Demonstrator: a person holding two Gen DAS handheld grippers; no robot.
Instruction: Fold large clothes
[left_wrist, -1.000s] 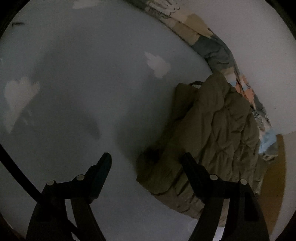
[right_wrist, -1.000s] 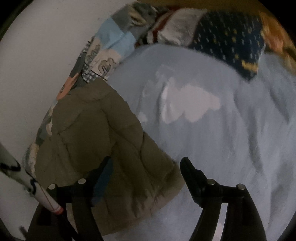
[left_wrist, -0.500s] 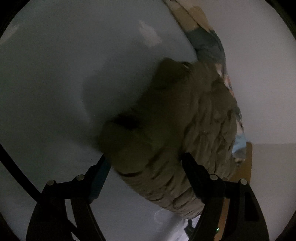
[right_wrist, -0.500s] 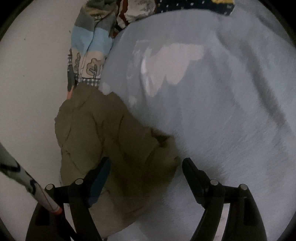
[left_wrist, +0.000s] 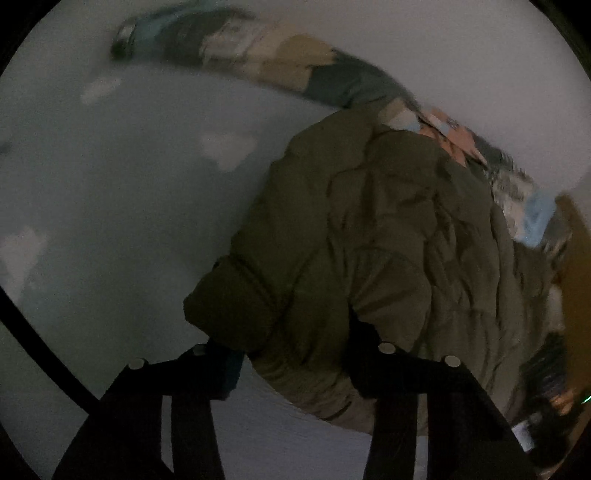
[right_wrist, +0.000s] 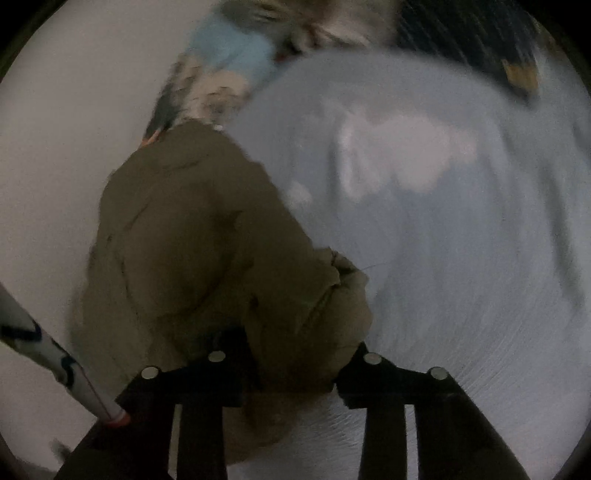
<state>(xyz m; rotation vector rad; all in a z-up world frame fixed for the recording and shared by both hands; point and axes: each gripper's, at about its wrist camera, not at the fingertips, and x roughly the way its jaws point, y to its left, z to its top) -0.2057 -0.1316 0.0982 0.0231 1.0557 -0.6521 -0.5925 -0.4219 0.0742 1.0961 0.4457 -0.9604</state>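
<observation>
My left jaws (left_wrist: 291, 354) are closing on the near edge of the olive padded jacket (left_wrist: 388, 251), with a thick roll of its fabric bunched between them. My right jaws (right_wrist: 295, 354) are closing too, around another lump of that near edge. So I have the jacket between both pairs, each at a different spot on the edge facing me, and neither hand is the nearer one. From my jaws the jacket runs away towards the wall, its long axis pointing at the patterned quilt (left_wrist: 288, 62) along the far side. It lies on the pale blue bed sheet (right_wrist: 461, 266), crumpled, puffy and quilted, in dim light.
</observation>
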